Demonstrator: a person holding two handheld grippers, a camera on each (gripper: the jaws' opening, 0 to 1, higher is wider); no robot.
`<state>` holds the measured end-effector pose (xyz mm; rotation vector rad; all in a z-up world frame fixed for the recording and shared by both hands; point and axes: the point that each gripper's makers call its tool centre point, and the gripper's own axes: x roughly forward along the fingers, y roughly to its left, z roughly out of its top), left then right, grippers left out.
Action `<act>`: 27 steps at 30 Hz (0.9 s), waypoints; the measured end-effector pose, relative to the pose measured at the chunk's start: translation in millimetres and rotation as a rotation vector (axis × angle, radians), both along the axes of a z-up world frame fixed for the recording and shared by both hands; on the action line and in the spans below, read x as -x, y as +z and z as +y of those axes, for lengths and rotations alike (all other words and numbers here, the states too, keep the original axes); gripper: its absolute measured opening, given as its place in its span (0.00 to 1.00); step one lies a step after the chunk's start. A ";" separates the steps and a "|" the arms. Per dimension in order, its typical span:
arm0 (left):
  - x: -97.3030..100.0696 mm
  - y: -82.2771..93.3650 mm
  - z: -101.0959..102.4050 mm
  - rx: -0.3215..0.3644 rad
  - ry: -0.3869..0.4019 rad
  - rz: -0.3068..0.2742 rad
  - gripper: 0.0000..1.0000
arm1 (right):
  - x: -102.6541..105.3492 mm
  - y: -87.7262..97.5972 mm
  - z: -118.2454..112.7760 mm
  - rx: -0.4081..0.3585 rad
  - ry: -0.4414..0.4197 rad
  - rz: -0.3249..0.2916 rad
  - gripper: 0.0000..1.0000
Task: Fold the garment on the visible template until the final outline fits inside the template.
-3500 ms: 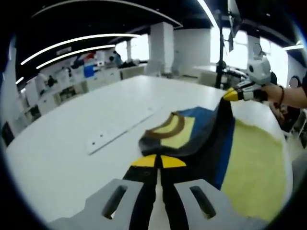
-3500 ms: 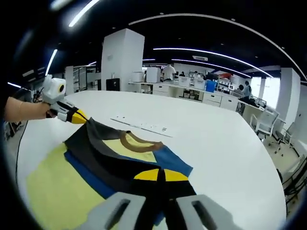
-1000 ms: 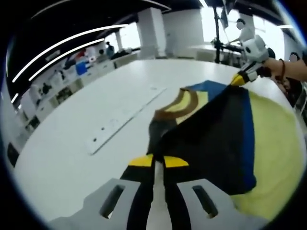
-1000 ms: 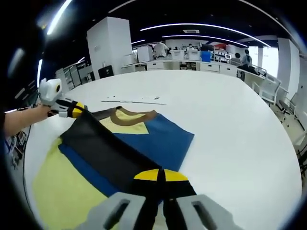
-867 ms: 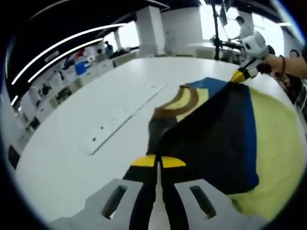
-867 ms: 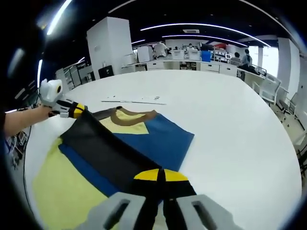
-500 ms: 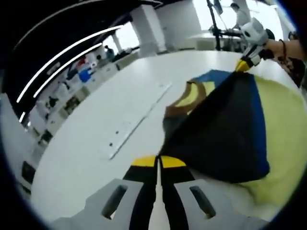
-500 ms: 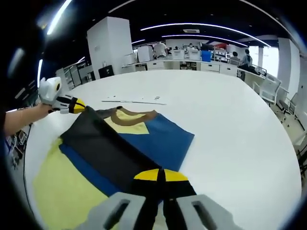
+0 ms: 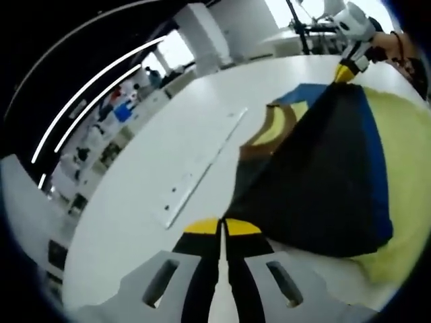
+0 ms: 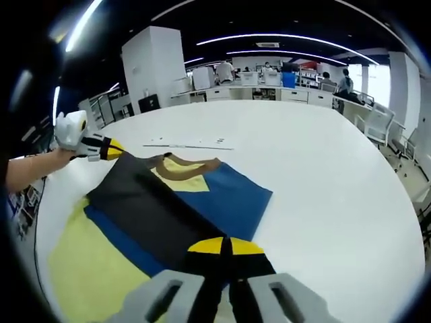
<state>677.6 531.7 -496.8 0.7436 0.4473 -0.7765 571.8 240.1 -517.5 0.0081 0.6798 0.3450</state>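
A big open-plan office stretches back under long strip lights, with desks and a few people far off, and in front of it a wide white table [image 9: 135, 202] carries the work.

In the left gripper view, the left gripper [image 9: 223, 227] has its yellow-tipped jaws clenched on a dark corner of the garment [image 9: 323, 182], holding that edge up off the table. The cloth hangs from the pinch as a taut black sheet with a blue band along its far side. Beyond the garment, a brown collar curve with a yellow panel shows. A pale yellow template [image 9: 404, 155] lies under and beside the garment. A thin white strip [image 9: 202, 168] lies on the table just beside the collar. At the garment's far corner the right gripper [image 9: 343, 70] is clamped on the cloth.

In the right gripper view, the right gripper [image 10: 226, 246] likewise has its jaws pressed together on a dark corner, and the garment [image 10: 168, 208] runs away from it to the left gripper [image 10: 111, 149], which is pinching the opposite corner. The blue part of the garment spills off the template [image 10: 87, 269] onto the bare table [image 10: 323, 188].

I judge the cloth light, soft and limp. It would sag and crease wherever it is unsupported, so the two corners of one edge are the sensible hold, kept stretched between both grippers to lay a straight fold.
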 end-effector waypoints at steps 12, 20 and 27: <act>13.8 20.7 4.7 0.173 0.091 0.046 0.25 | 1.2 10.7 2.4 -0.029 -0.015 -0.013 0.14; 39.2 31.5 -0.7 0.275 0.098 0.085 0.52 | 14.2 20.1 6.1 -0.020 0.025 -0.010 0.29; 72.3 28.3 -9.7 0.329 0.080 0.130 0.59 | 37.6 23.7 13.7 0.012 0.095 0.021 0.33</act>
